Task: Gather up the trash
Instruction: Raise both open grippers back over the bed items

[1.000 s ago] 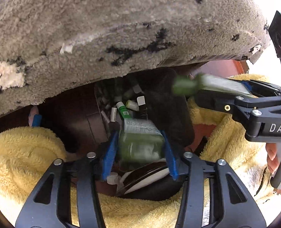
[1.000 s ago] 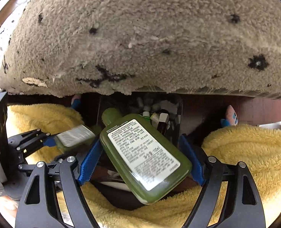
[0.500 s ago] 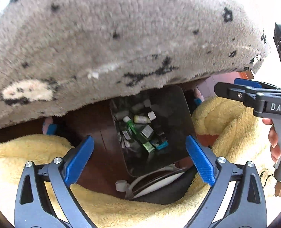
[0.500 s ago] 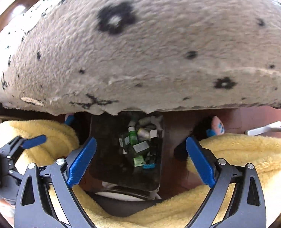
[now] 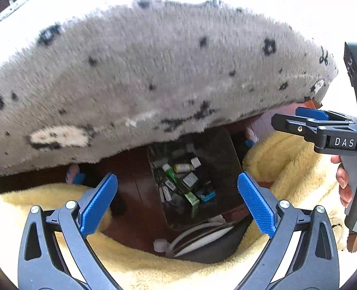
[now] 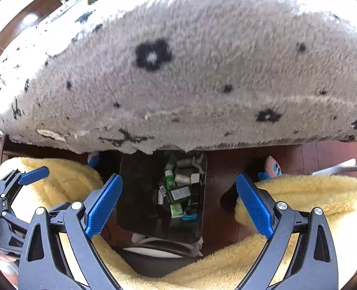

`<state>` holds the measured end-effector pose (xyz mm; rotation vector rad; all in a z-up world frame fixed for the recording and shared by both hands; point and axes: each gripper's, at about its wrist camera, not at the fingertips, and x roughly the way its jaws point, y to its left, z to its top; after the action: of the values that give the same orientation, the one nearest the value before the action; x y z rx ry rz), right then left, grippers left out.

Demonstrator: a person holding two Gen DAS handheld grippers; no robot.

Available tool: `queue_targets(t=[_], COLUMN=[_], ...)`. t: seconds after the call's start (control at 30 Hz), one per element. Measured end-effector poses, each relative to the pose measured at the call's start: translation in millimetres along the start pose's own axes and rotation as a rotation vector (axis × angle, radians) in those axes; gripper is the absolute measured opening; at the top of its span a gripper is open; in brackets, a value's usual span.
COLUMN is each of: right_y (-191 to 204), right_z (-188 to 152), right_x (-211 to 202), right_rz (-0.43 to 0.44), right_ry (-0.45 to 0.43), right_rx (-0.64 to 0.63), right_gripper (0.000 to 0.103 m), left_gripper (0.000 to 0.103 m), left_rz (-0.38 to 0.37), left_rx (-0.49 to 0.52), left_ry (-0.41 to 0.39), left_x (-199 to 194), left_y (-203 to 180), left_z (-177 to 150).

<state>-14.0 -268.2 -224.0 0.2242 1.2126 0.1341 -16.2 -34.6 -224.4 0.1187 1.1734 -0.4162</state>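
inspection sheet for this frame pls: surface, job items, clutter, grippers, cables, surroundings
Surface: dark reddish wood floor; grey fleecy cover with black marks overhangs it.
Job's things: dark bin below both grippers, holding small bottles and cartons, among them a green-labelled bottle.
Clutter: round black-and-white object beside the bin; what it is cannot be told.
Grippers: left gripper open, nothing between the pads; right gripper open, nothing between the pads.
Cables: nothing seen.
Surroundings: yellow fleece on both sides; pink and blue slipper on the floor; a hand on the right gripper's handle.
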Motion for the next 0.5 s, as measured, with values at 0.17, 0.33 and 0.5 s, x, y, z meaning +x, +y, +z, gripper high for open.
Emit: queue_targets(t=[0.17,0.33,0.5], right_y=[0,-5,-17], right_z=[13,35,66], right_x=[-28,-52,-65], right_rz=[-0.040,-0.071,-0.120], right_ry=[-0.079,-0.156,-0.217], right_rx=[-0.019,-0.038,-0.039], right_gripper=[0.096,0.096,0.096], left_gripper=[0.095,0.095,0.095], left_rz=[0.022,0.058,0.083], left_rx=[0.011,0.019,0.028], left_ry=[-0.074,-0.149,-0.187], left_x=[-25,-46,-50], left_y=[5,15,20], left_z=[17,46,80])
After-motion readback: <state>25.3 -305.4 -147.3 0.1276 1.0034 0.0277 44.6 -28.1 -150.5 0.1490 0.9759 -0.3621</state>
